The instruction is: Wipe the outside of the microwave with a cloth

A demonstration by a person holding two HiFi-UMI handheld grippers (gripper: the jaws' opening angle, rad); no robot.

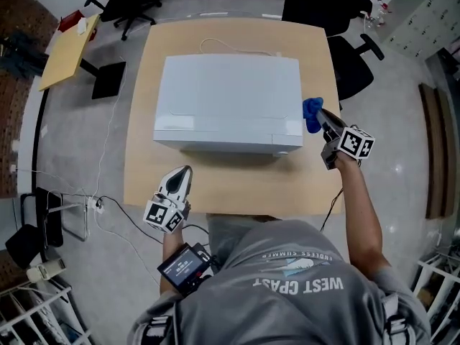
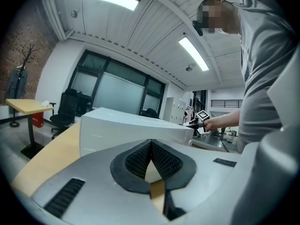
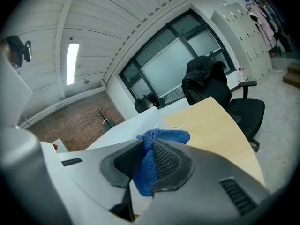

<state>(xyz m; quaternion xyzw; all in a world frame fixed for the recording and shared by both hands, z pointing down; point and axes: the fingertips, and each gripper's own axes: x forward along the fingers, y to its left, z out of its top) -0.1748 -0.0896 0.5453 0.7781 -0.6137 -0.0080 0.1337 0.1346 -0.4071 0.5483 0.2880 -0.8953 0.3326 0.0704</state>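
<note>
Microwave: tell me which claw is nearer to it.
Right. The right claw holds the blue cloth at the right side of the microwave; the left claw, shut, hangs off its front left corner, apart.

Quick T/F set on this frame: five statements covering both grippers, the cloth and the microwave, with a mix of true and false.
1. The right gripper grips a blue cloth. True.
2. The left gripper grips a cloth too. False: its fingers are shut with nothing between them.
3. In the head view, the cloth is at the right side of the microwave. True.
4. The microwave stands on the floor. False: it stands on a wooden table.
5. The left gripper rests on top of the microwave. False: it is over the table's front edge, in front of the microwave.
</note>
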